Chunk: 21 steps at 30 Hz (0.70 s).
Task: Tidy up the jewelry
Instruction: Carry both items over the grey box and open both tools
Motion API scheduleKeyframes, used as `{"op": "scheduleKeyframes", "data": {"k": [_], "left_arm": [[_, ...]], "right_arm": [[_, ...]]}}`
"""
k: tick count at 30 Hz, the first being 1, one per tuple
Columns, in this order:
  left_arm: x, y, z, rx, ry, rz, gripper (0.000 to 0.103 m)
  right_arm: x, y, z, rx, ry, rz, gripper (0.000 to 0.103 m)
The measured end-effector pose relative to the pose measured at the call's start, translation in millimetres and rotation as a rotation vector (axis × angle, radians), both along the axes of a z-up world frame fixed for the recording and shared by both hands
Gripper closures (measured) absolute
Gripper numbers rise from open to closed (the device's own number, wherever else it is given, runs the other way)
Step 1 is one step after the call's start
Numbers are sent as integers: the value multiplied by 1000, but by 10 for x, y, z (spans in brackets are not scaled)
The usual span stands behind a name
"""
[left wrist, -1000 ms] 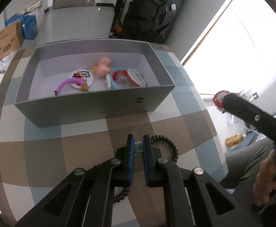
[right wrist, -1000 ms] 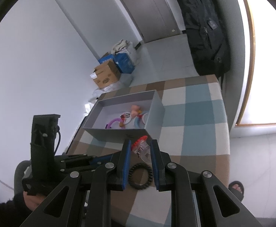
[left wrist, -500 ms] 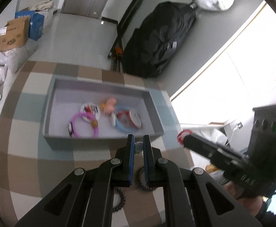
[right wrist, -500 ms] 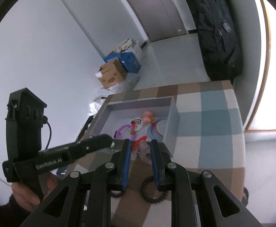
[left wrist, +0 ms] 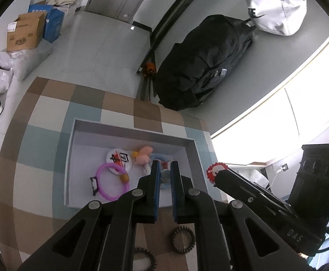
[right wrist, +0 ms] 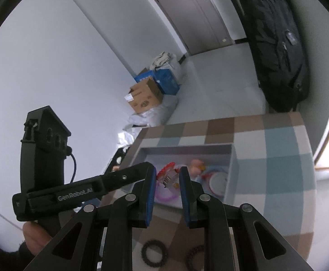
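Note:
My left gripper [left wrist: 164, 176] is shut on a small clear bead piece [left wrist: 164, 174] and hangs over the grey box [left wrist: 70, 158] on the checked cloth. The box holds a purple ring [left wrist: 112, 181], a round white badge [left wrist: 119, 158], a pink toy [left wrist: 143, 154] and a blue ring. My right gripper [right wrist: 168, 177] is shut on a red and clear hair clip [right wrist: 167, 174] above the box [right wrist: 233, 164]. In the left wrist view the right gripper [left wrist: 216, 176] shows beside the box with the red clip [left wrist: 215, 171]. Two black spiral hair ties [left wrist: 182, 239] lie in front of the box.
A black backpack [left wrist: 200, 67] leans on the wall behind the table, with a grey bag [left wrist: 275, 6] above it. Cardboard and blue boxes [left wrist: 26, 33] stand on the floor at the far left. A bright window is at the right.
Both grippers have risen and moved forward over the box with their items. The two black hair ties stayed on the cloth, now below the grippers.

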<state>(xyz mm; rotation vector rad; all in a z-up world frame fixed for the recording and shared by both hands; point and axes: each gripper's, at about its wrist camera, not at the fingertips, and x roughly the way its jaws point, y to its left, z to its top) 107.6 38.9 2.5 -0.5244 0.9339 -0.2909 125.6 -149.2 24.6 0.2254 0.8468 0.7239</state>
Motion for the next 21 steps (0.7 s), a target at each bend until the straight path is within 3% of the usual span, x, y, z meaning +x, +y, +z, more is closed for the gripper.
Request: {"op": "scheduleKeyframes", "data": {"k": [10, 21], "left_arm": [[228, 73, -193, -12, 71, 19, 98], [314, 83, -323, -51, 138, 9, 96]], "right_arm": [[298, 65, -213, -9, 106, -35, 83], [369, 21, -278, -19, 151, -51, 81]]}}
